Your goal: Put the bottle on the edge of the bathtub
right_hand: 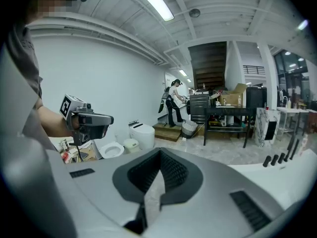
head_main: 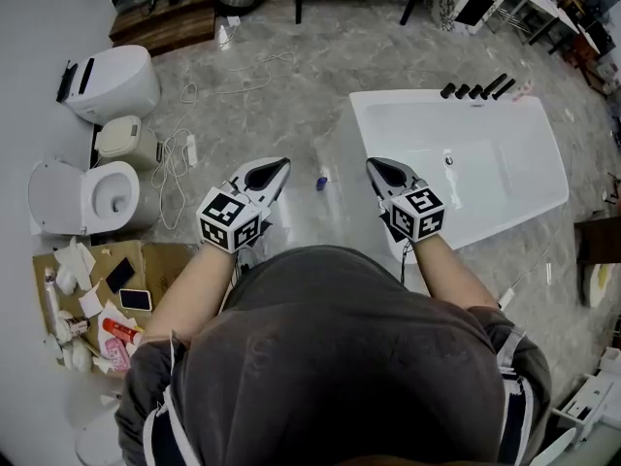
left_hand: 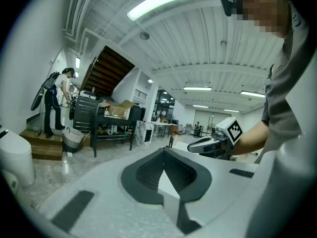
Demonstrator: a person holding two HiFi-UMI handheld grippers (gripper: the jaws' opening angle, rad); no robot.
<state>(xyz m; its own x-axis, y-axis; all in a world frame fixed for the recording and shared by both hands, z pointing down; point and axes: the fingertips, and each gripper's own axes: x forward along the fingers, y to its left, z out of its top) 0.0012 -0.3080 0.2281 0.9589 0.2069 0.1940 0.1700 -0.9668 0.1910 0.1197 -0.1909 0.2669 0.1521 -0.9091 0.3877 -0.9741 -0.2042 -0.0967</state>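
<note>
Right now both your tongs are pinched fully shut with nothing in them: your left gripper [head_main: 282, 164] and right gripper [head_main: 373, 163] hang side by side above the marble floor [head_main: 310, 76]. Between their tips, on the floor just left of the white bathtub [head_main: 357, 129], lies what looks like the bottle [head_main: 321, 181], a blue-tipped speck too small to make out well. Your torso [head_main: 340, 357] hides the floor nearer you.

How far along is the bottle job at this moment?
Nothing looks done yet. The left tool and right tool are both shut and empty. A small blue item, possibly the bottle, lies on the floor beside the bathtub. Grasping it and setting it on the edge remain.
</note>
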